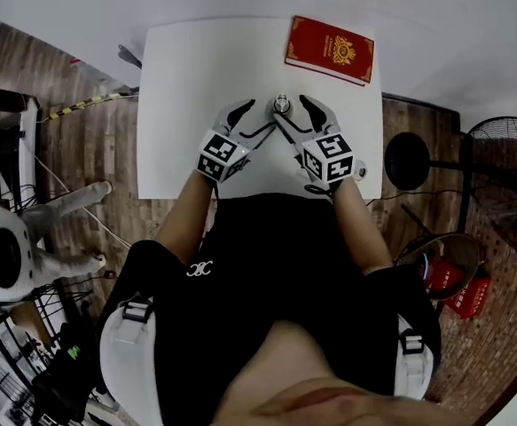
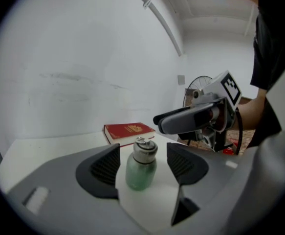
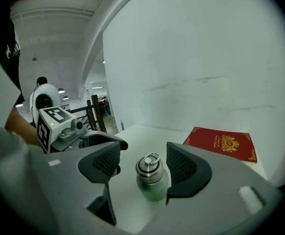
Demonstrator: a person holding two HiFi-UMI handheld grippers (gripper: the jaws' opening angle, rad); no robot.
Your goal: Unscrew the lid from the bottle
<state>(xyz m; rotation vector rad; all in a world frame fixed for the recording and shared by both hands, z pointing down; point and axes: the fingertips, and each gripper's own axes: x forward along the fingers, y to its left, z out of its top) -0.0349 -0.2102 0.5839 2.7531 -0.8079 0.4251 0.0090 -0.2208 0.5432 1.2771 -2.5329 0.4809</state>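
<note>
**Person at white table: both grippers open around a capped bottle**

Black clothing (image 1: 267,264) of the person fills the lower head view, with both forearms reaching forward over the white table (image 1: 187,69).

1. Task object. A small bottle (image 1: 282,106) with a green translucent body stands upright on the table, towards the far edge and roughly midway across it. Its metal lid (image 2: 145,150), which carries a small ring on top, sits on the neck.

2. Left gripper (image 2: 143,164). Its jaws stand wide apart with the bottle between them. The left gripper view shows clear table surface between each ribbed pad and the bottle, so nothing is gripped.

3. Right gripper (image 3: 143,164). Its jaws are likewise spread wide, with the bottle between them. A gap shows on the left-hand side of that view. The other jaw overlaps the bottle's lower body, and contact there cannot be confirmed. No pad presses on the lid.

4. Relative position. In the head view the two grippers come in from either side and point at the bottle, their tips close to one another. Each gripper is visible in the other's view.

5. Surroundings. A red book with a gold emblem (image 1: 330,50) lies flat at the far right corner of the table, apart from the bottle. A fan (image 1: 506,180) stands on the wooden floor to the right of the table.
</note>
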